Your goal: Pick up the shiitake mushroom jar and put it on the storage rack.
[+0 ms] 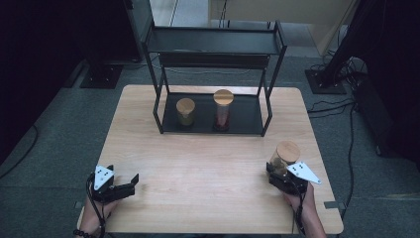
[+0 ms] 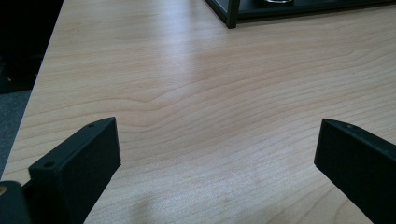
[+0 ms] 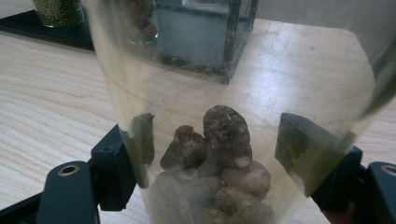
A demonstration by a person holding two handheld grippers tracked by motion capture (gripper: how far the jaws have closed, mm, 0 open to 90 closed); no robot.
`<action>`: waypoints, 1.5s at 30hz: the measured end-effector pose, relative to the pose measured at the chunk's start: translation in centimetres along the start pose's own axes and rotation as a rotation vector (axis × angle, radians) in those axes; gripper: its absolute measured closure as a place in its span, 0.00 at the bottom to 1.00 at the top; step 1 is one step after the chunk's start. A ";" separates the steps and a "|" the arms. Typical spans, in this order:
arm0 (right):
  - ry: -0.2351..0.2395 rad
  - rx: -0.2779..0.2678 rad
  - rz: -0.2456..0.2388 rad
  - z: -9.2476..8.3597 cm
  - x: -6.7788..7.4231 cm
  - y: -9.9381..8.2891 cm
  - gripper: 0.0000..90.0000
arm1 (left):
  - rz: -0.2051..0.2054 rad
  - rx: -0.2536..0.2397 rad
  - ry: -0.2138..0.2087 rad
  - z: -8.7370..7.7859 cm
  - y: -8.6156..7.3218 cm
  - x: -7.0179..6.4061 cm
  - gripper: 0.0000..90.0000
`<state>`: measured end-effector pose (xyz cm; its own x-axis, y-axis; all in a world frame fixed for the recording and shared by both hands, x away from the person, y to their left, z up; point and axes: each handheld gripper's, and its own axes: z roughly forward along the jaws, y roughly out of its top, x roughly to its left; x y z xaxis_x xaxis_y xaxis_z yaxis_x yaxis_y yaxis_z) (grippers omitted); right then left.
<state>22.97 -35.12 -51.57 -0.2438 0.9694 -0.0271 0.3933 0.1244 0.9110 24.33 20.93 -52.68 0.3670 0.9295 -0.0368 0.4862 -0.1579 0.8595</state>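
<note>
Glass jar (image 1: pixel 283 159), clear-walled, with a round wooden lid, was recorded standing upright near the right front edge of the table (image 1: pixel 208 168). Lumpy brown pieces (image 3: pixel 219 154) were seen piled in its lower part. The jar was held between the two black jaws of the right hand-held gripper (image 1: pixel 280 173), one pad (image 3: pixel 140 140) pressed on each side of the glass wall; the jaws were closed on it. The grey three-cornered plate of that gripper was noted just beside the lid, with the person's hand behind it at the table's front edge.

Left hand-held gripper (image 1: pixel 124 186) was recorded at the left front corner of the table, well apart from the jar, its jaws spread wide with bare wood between them.

Black metal rack (image 1: pixel 213 54), two-tiered, was placed at the far middle of the table. On its lower tray two further lidded jars were listed: a short jar (image 1: pixel 185 113) with green contents at the left and a taller jar (image 1: pixel 223 110) with reddish contents just beside it at the right.
</note>
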 end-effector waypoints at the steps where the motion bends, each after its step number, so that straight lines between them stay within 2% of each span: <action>1: -0.001 0.001 0.002 0.1 0.1 0.0 0.27 | -0.001 -0.001 0.000 0.0 0.0 0.0 0.00; 18: 0.010 0.004 0.001 1.9 1.2 0.9 0.27 | -0.004 -0.002 -0.003 0.0 0.0 0.1 0.00; 31: 0.030 -0.002 -0.013 3.8 2.6 2.4 0.27 | -0.005 -0.004 -0.007 -0.1 0.0 0.1 0.00; 45: 0.024 -0.001 -0.009 5.5 3.1 3.3 0.27 | -0.006 -0.005 -0.009 -0.1 0.0 0.1 0.00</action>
<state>28.38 -30.57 -50.95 -0.2683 0.9630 -0.0257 0.3900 0.1330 0.9112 24.31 21.07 -52.67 0.3714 0.9273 -0.0462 0.4844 -0.1511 0.8617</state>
